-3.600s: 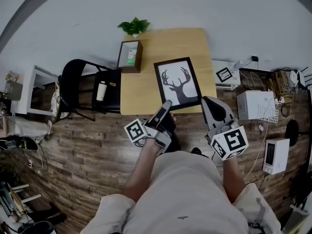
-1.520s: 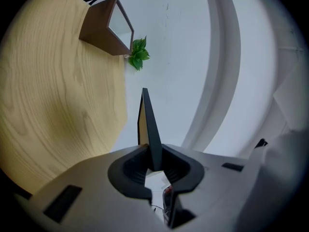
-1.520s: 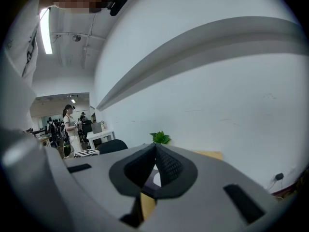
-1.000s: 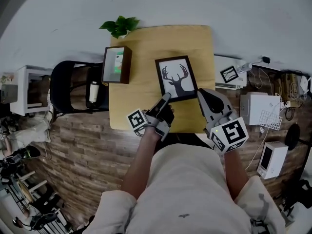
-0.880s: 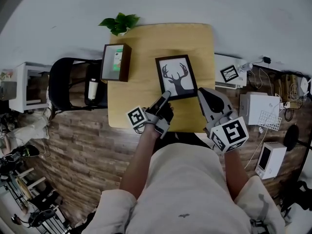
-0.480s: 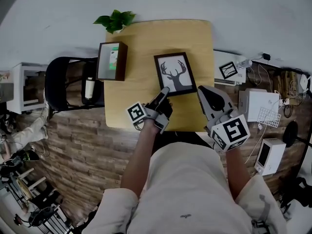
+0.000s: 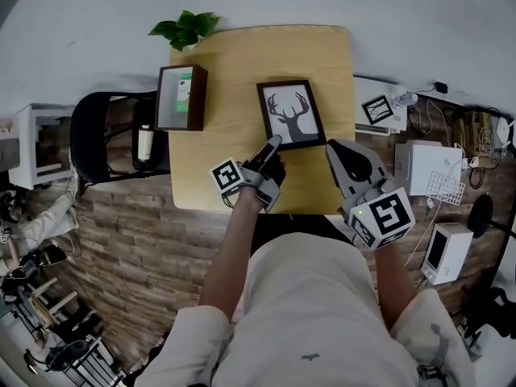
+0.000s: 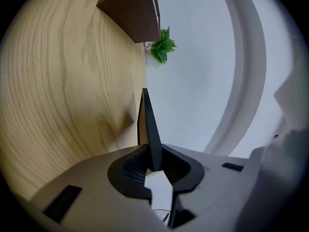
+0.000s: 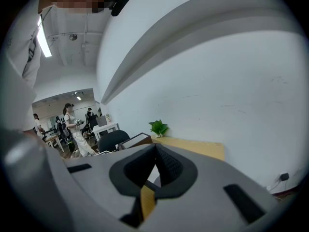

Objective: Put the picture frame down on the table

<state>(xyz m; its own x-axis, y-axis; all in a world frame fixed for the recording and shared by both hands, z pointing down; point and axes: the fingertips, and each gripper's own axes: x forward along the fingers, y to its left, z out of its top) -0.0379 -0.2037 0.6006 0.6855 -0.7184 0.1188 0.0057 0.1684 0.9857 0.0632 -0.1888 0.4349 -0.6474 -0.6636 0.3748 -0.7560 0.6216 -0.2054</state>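
The left tool (image 7: 273, 142) is clamped on the near edge of the picture frame (image 7: 292, 115), which is held close over the middle of the surface (image 7: 234, 71). The right tool (image 7: 337, 147), jaws together and empty, hovers just to its right. If the clamp lets go before the far edge rests, the frame could slap down or skid.

I see a light wood table (image 7: 234, 168) w/ a dark brown box (image 7: 181, 97) standing near its left edge, a green plant (image 7: 184, 27) at the far-left corner, and the picture frame (image 7: 291, 114) right of centre, prob. touching the top, can't confirm.
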